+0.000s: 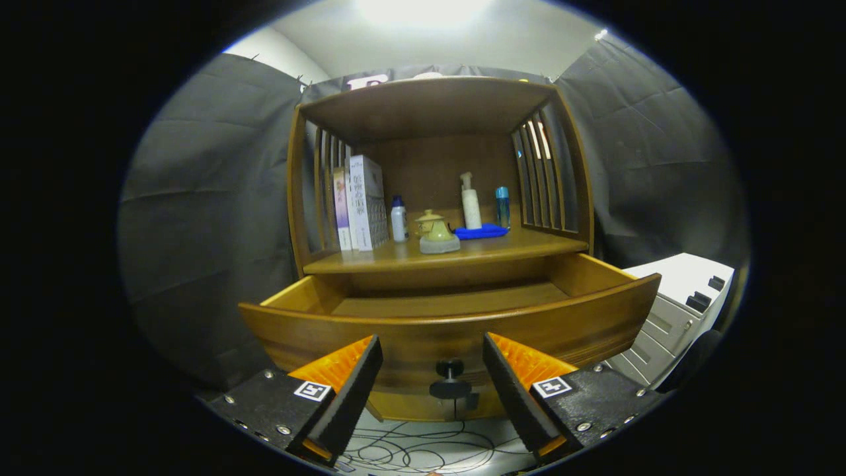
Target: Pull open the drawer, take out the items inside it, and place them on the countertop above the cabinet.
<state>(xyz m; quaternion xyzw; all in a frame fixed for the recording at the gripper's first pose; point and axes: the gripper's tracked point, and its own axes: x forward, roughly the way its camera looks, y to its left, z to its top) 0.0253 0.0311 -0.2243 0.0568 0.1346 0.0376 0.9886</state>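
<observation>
Drawer (pixel 449 317) sits pulled out in the centre of the frame, its curved front bulging toward the camera, prob. far enough to reach in. The dark knob (pixel 450 367) is low on that front, lower centre, and lies between the 2 fingers but apart from both. Gripper (pixel 432 349) is released: fingers spread wide, holding nothing, 1 at lower left and 1 at lower right. They look backed off from the knob, so the pull step seems done

Inside the drawer I can see bare wood floor and the back wall; the near part is hidden behind the front panel, so can't tell if any items lie there. Next move is prob. to lift up and over the front to look in

Countertop (pixel 529 244) above the drawer, mid frame, already carries stuff: 2 upright boxes (pixel 362 201) at its left, a small white bottle w/ blue cap (pixel 398 219), a yellow-green lidded pot (pixel 437 235) near the front edge, a blue cloth (pixel 481 231), a tall white pump bottle (pixel 470 201) standing behind it, a blue tube (pixel 503 206) at right. Free space is along the front edge and right side, likely where drawer items would go

Room: black cloth walls both sides, pale ceiling w/ bright light at top, white cabinet (pixel 681 297) at right, cables (pixel 410 449) on the pale floor at bottom
</observation>
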